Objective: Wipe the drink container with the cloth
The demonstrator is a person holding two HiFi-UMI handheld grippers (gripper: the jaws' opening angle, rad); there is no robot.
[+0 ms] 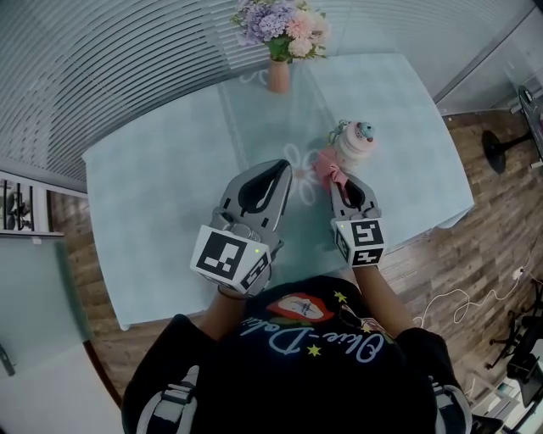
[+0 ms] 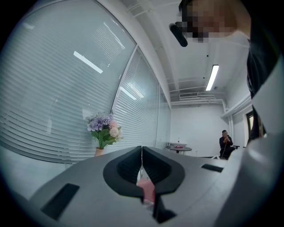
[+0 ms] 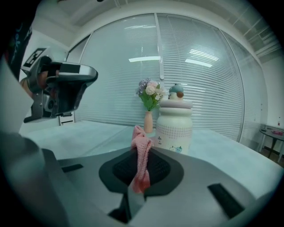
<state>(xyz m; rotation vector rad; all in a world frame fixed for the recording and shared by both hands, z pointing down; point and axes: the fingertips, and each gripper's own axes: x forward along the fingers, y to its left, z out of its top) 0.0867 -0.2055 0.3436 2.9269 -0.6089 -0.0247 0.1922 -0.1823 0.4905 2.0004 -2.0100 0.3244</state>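
Table [image 1: 153,186]: lying under a pale blue cover and carrying everything below.
Vase [image 1: 278,76]: standing upright at the table's 12 o'clock edge, holding flowers [image 1: 284,21]. It is also showing in the left gripper view [image 2: 99,151] and behind the container in the right gripper view [image 3: 148,122].
Left gripper [image 1: 285,168]: hovering over the table's middle, at 9 o'clock of the right gripper and apart from it. Its jaws are pressing together, tip against tip [image 2: 142,149]. A pink patch is showing low in the gap behind the tips, and I cannot tell what it is.
Cloth [image 1: 329,168]: pink, sitting bunched at the container's 7 o'clock side, just beside its base. Whether it is touching the container is unclear. Its free end is sticking up past the jaw tips [image 3: 141,139].
Right gripper [image 1: 339,183]: pointing toward 12 o'clock at the container, with its jaws pinching the cloth [image 3: 141,155].
Container [image 1: 355,140]: a white and pink bottle with a figure lid, standing upright on the table at 1 o'clock of the right gripper. It is standing close ahead of the jaws [image 3: 175,126].
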